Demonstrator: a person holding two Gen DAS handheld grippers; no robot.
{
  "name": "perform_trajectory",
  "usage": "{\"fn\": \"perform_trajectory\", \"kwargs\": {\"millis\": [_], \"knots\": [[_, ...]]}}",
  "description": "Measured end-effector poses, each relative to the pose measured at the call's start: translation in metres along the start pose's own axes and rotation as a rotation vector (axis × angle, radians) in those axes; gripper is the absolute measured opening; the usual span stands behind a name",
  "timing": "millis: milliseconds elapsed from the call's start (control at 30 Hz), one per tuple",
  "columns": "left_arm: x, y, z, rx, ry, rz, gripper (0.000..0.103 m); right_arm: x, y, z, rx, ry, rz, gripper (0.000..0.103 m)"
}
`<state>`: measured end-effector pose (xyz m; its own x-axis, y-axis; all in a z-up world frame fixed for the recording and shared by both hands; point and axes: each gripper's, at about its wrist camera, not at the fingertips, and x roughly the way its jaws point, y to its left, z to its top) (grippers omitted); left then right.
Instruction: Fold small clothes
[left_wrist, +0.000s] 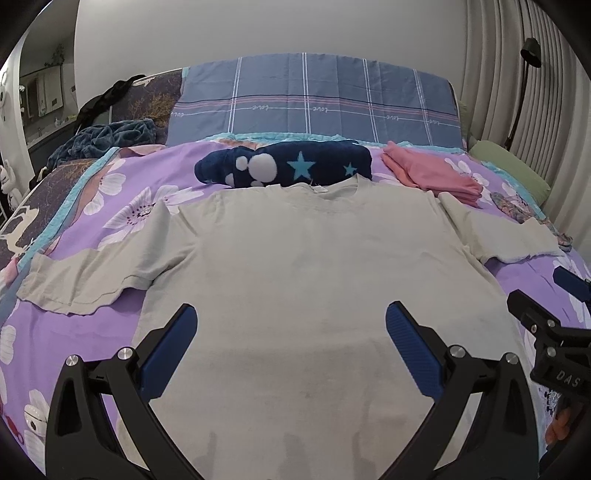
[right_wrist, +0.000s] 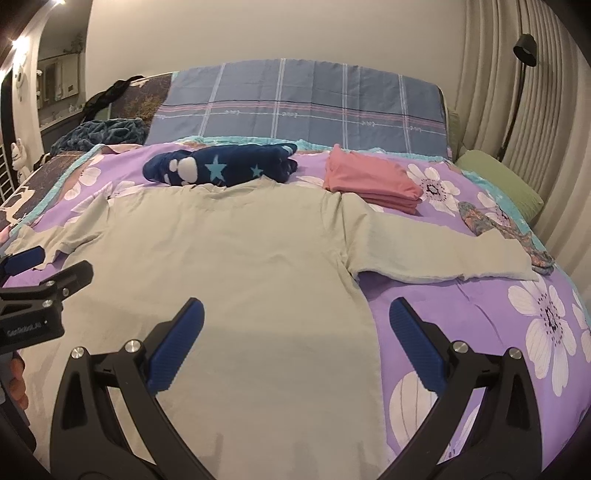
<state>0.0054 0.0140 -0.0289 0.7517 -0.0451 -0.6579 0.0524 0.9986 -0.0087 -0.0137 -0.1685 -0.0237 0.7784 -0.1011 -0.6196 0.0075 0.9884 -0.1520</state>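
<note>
On the bed (left_wrist: 92, 236), grey T-shirt (left_wrist: 295, 266) collar points away.

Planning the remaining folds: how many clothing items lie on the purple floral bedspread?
4: flat beige cotton T-shirt centre, rolled navy star-print fleece behind its collar, folded pink garment right-rear, crumpled multicoloured patterned piece far right. Others may be hidden.

A T-shirt (left_wrist: 295, 258) is lying flat on the bed (right_wrist: 461, 314), sleeves spreading left and right. Behind its collar a blanket roll (left_wrist: 288, 166) is sitting; a folded stack (right_wrist: 369, 181) is resting right of that, pillows (left_wrist: 314, 99) standing behind.
</note>
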Motion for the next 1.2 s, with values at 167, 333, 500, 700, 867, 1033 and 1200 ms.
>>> {"fn": "perform_trajectory", "kwargs": {"millis": [167,333,500,700,867,1033,1200], "knots": [[-0.0007,-0.0061,-0.0017,0.043,-0.005,0.008,0.102,0.0023,-0.0013,-0.0013,0.009,0.011,-0.015,0.101],[0.0002,-0.0097,-0.0040,0.068,0.000,0.002,0.102,0.0022,-0.0023,-0.0013,0.017,0.015,-0.013,0.101],[0.0023,-0.0091,-0.0045,0.059,0.009,-0.012,0.102,0.0028,-0.0032,-0.0014,0.018,0.020,-0.013,0.101],[0.0045,-0.0056,-0.0055,0.038,0.018,-0.028,0.102,0.0040,-0.0038,-0.0013,0.021,0.025,-0.010,0.101],[0.0049,-0.0052,-0.0069,0.036,0.018,-0.026,0.102,0.0044,-0.0015,-0.0025,0.018,0.029,-0.006,0.101],[0.0047,-0.0059,-0.0075,0.040,0.017,-0.029,0.102,0.0043,-0.0006,-0.0033,0.017,0.030,-0.005,0.101],[0.0031,-0.0055,-0.0077,0.043,0.011,-0.033,0.102,0.0040,0.0003,-0.0029,0.015,0.026,-0.005,0.101]]}}
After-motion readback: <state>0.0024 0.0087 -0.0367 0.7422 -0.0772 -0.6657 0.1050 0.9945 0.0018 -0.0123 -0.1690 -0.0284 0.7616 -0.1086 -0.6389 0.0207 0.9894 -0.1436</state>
